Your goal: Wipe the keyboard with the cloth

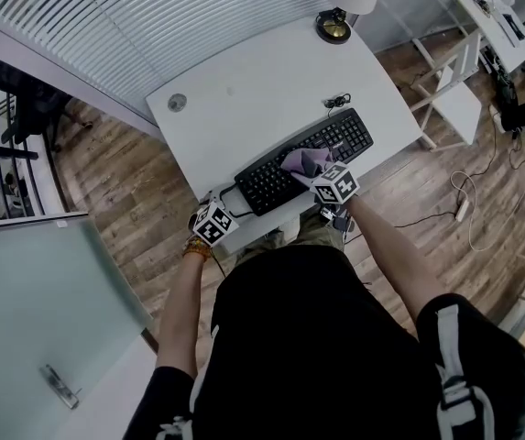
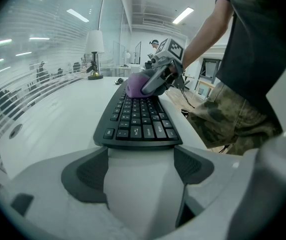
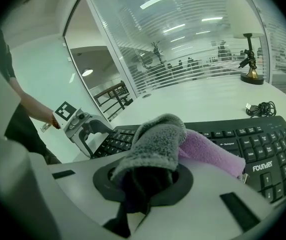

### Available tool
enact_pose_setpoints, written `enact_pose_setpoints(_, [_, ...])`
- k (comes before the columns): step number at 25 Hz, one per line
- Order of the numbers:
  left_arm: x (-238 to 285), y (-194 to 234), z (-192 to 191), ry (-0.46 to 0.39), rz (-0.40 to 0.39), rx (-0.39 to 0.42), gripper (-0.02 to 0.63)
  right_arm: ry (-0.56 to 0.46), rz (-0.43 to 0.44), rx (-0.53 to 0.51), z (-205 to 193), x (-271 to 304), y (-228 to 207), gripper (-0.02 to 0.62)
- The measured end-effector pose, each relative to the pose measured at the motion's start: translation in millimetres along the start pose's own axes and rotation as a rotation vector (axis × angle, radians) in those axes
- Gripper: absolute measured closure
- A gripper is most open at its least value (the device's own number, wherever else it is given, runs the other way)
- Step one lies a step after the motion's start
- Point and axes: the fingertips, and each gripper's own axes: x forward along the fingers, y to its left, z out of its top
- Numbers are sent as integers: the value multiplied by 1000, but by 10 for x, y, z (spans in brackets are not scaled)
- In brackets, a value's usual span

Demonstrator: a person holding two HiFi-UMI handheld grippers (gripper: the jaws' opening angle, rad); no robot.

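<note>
A black keyboard (image 1: 337, 139) lies slantwise near the white desk's (image 1: 244, 90) front edge. A purple and grey cloth (image 1: 305, 161) rests on its middle keys, and my right gripper (image 1: 326, 178) is shut on it. In the right gripper view the cloth (image 3: 157, 141) bunches out of the jaws onto the keyboard (image 3: 262, 149). My left gripper (image 1: 218, 216) sits at the keyboard's left end, open. In the left gripper view its dark pads (image 2: 85, 174) stand wide apart just short of the keyboard's (image 2: 138, 121) near end, with bare desk between them. That view also shows the cloth (image 2: 134, 86) under the right gripper (image 2: 157, 79).
A desk lamp (image 1: 335, 26) stands at the desk's far right corner. A coiled cable (image 1: 337, 101) lies just behind the keyboard, and a round grommet (image 1: 178, 102) sits at the far left. A white chair (image 1: 450, 99) stands right of the desk on the wooden floor.
</note>
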Motion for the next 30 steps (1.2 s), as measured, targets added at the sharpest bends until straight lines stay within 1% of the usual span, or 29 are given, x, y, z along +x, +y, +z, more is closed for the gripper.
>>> enact_pose_setpoints(3, [-1, -1, -4, 3, 2, -2, 199, 4, -1, -5, 3, 38, 61, 537])
enact_pose_setpoints(8, [-3, -11, 9, 2, 3, -1, 199, -10, -26, 2, 5, 61, 123, 537])
enact_pose_setpoints(11, [-4, -16, -3, 6, 3, -5, 199, -4, -2, -8, -2, 127, 256, 537])
enact_pose_setpoints(15, [1, -5, -10, 6, 3, -4, 198, 29, 40, -34, -2, 243, 435, 537])
enact_pose_setpoints(19, [3, -3, -5, 4, 3, -3, 198, 41, 36, -34, 1, 293, 496, 537])
enact_pose_setpoints(30, [-6, -1, -13, 6, 3, -4, 198, 76, 90, -57, 17, 482, 825, 537])
